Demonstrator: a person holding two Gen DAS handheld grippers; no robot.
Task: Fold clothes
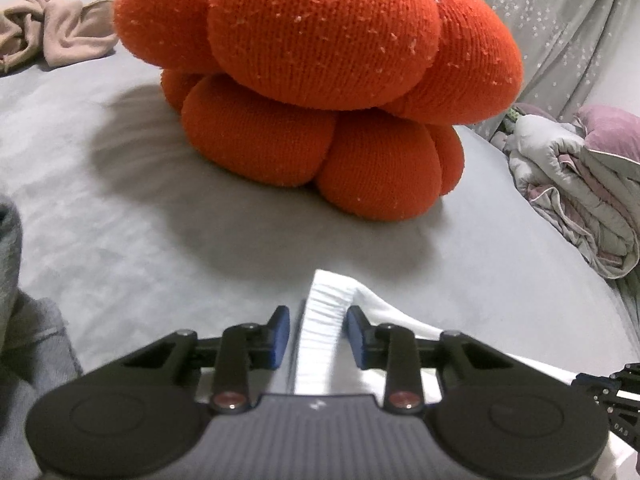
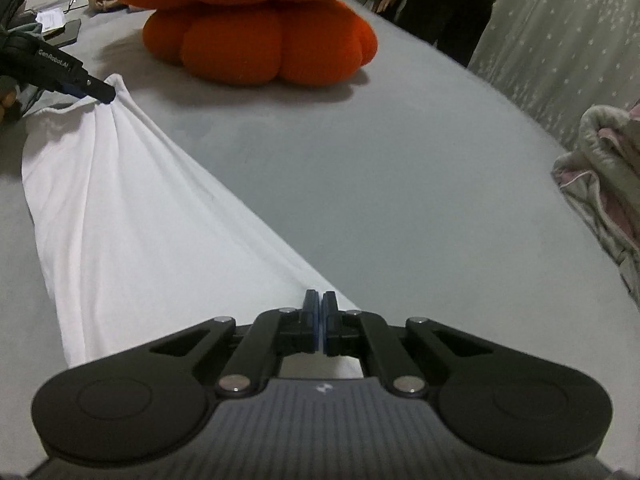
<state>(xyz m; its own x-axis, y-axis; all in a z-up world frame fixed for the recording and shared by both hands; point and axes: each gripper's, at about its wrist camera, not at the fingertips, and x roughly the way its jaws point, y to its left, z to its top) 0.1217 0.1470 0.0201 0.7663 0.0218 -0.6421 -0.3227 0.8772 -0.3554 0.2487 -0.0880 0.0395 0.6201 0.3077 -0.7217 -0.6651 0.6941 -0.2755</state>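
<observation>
Straight ahead of both your grippers sits a big orange knitted cushion (image 1: 312,80), two lobed tiers stacked, resting on the grey sheet (image 2: 400,184) well beyond the garment. To your right a rumpled quilt (image 1: 580,200) in grey and mauve is heaped at the bed's edge, and a beige cloth (image 1: 56,32) lies crumpled far off on the left. A person in dark clothes (image 2: 440,4) stands past the far corner, in front of a pale curtain (image 2: 560,48) dotted with stars. A grey fabric (image 1: 24,340) bunches at the left edge of the left wrist view.

The white garment (image 2: 132,216) lies stretched across the sheet between your two tools, pulled into long creases that fan from the far end. Your left gripper (image 1: 318,336) has its blue pads (image 1: 282,336) narrowed either side of a ribbed white hem, not quite pressing it in its own view. Your right gripper (image 2: 320,320) is clamped fully together on the garment's near corner.
</observation>
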